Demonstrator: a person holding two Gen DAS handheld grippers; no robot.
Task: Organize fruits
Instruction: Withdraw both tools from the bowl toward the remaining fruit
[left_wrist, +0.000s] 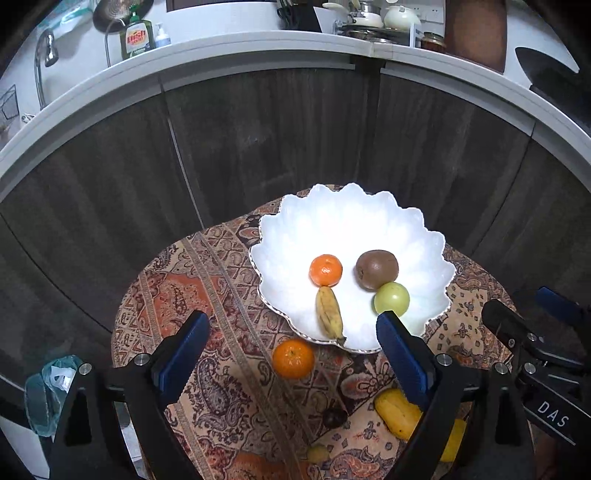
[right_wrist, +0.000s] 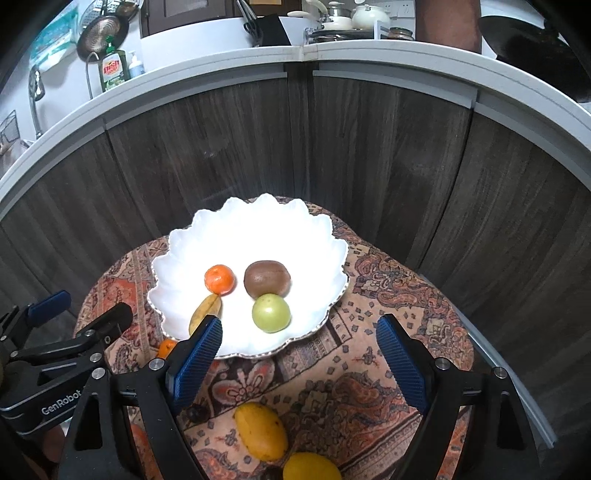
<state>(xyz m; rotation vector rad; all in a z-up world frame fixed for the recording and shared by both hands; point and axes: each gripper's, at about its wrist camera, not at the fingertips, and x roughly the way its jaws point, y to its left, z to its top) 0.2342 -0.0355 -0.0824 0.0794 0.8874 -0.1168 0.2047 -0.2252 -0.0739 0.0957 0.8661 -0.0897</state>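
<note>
Fruit sits on the scalloped white plate (left_wrist: 280, 229): small orange mandarin (left_wrist: 325, 270), brown kiwi (left_wrist: 377, 269), round green fruit (left_wrist: 391, 298), spotted yellow banana (left_wrist: 328, 312). Second mandarin (left_wrist: 293, 359) and yellow mango (right_wrist: 260, 431) wait on the paisley-clothed worktop (right_wrist: 388, 280). Left tool (left_wrist: 291, 343) and right tool (right_wrist: 299, 345) both released, holding nothing.

Patterned table (right_wrist: 388, 295) — platter (right_wrist: 184, 258), loose fruit (right_wrist: 260, 430)
</note>
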